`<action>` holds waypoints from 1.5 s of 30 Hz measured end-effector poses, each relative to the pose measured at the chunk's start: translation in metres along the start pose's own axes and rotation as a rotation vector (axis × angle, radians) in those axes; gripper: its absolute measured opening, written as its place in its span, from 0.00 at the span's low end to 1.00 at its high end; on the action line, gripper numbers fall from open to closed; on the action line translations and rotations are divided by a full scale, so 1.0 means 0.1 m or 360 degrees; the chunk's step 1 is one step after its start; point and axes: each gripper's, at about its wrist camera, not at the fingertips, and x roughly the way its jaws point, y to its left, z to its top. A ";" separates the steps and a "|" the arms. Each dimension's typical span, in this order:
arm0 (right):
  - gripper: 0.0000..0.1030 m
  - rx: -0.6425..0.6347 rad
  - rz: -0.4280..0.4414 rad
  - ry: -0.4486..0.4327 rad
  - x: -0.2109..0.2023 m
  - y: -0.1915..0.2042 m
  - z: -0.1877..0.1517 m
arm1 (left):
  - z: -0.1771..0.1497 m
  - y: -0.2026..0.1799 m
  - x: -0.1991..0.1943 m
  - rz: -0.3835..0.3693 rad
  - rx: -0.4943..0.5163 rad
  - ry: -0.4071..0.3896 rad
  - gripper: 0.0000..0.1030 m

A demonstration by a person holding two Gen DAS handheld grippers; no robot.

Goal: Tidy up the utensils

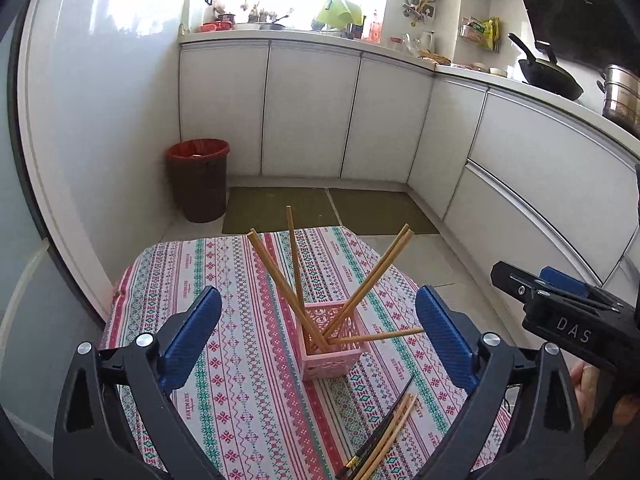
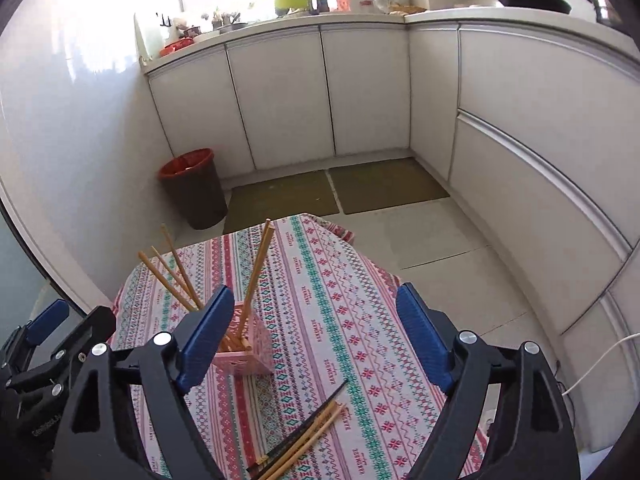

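both jaws wide, empty; pink basket (image 1: 330, 344) holds six chopsticks (image 1: 362, 284).

Counted 6 wooden chopsticks (image 1: 362, 286) in 1 pink holder (image 1: 334, 350), on 1 patterned tablecloth (image 1: 240, 380). Loose beside it: 3 more, 2 wooden chopsticks (image 2: 308, 438) plus 1 black chopstick (image 2: 316, 414). Also 2 grippers, 1 red-lined bin (image 1: 198, 180), 2 green floor mats (image 1: 328, 210), 1 wok (image 1: 550, 76)

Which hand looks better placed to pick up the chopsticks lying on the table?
Right, probably. The loose chopsticks lie between the open right hand-held gripper fingers; they sit toward the left hand-held gripper right side.
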 end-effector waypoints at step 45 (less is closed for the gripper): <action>0.93 0.0478 -0.0326 0.0563 0.63 -1.84 -1.36 | -1.43 -1.11 1.51 -0.0473 0.0353 0.0872 0.28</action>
